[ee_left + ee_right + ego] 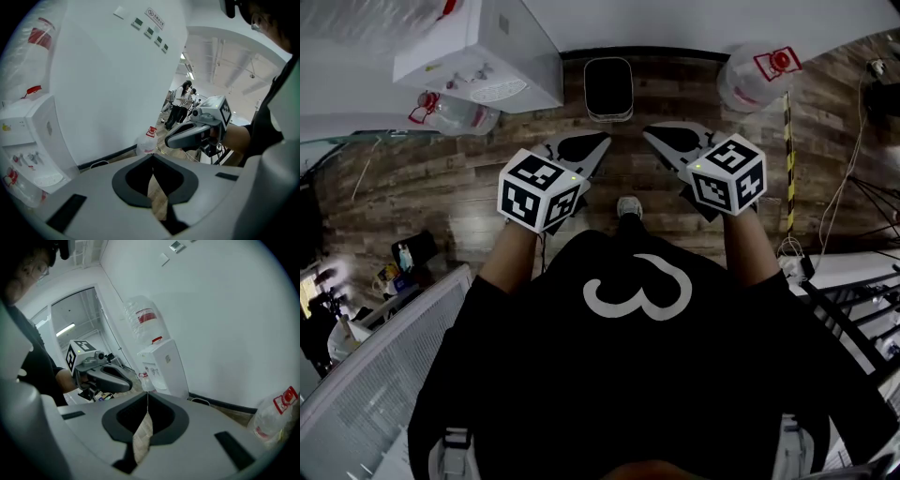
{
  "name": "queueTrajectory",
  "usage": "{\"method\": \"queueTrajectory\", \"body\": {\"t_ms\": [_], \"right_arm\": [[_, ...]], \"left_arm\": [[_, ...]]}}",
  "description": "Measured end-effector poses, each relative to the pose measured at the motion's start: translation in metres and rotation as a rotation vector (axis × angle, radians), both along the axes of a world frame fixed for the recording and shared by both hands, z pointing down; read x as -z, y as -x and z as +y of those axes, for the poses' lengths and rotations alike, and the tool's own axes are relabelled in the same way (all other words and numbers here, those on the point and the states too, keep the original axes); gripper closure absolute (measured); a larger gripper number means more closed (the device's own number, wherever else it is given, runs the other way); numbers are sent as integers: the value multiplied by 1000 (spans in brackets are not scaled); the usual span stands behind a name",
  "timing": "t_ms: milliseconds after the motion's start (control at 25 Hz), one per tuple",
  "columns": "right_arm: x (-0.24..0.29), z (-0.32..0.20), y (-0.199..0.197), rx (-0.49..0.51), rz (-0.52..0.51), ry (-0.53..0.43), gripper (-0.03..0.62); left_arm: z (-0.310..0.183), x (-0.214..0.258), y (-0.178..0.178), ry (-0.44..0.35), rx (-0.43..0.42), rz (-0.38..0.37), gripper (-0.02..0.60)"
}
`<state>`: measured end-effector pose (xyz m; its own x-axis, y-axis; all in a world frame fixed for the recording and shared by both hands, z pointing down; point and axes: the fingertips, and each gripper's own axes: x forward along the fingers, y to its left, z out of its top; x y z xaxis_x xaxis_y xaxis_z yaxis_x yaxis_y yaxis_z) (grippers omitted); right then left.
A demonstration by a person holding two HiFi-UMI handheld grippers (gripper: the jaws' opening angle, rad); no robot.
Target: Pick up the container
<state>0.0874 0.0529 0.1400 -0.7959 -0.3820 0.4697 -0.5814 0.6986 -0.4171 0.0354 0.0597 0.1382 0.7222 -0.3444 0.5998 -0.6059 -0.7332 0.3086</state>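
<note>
A person in a black shirt point(628, 375) is standing on a wood floor point(422, 178) and holding out two grippers side by side, both angling down and toward each other. The left gripper point(592, 145) is keeping its jaws pressed together with nothing between them, only floor showing through the gap behind the tips in the left gripper view point(152, 158). The right gripper point(661, 139) is doing the same, its jaws meeting in a thin line and gripping nothing in the right gripper view point(147, 395). The container point(607, 89), dark with a pale rim, is sitting on the floor against the foot of the white wall point(694, 23), ahead of both tips and apart from them, roughly midway between the two. A white dispenser point(483, 52) is standing to its left, with a clear jug point(455, 114) lying beside it; a second jug point(759, 75) with a red label is lying to the container's right. One shoe point(628, 208) is showing between the grippers. Several people point(180, 105) are standing in the distance in the left gripper view.
</note>
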Motion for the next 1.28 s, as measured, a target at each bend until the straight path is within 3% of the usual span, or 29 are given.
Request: {"method": "queueTrajectory", "body": {"t_ms": [360, 680, 1040, 1280], "right_arm": [[-21, -36, -7, -11, -5, 36, 568], [-68, -80, -8, -47, 7, 142, 568], [-178, -123, 13, 0, 105, 240, 566], [-265, -127, 18, 49, 164, 310, 566]], "left_arm": [[-38, -23, 11, 33, 30, -4, 565], [-82, -62, 10, 83, -24, 33, 565], [-124, -179, 39, 228, 0, -20, 563], [-136, -266, 68, 260, 18, -101, 561]]}}
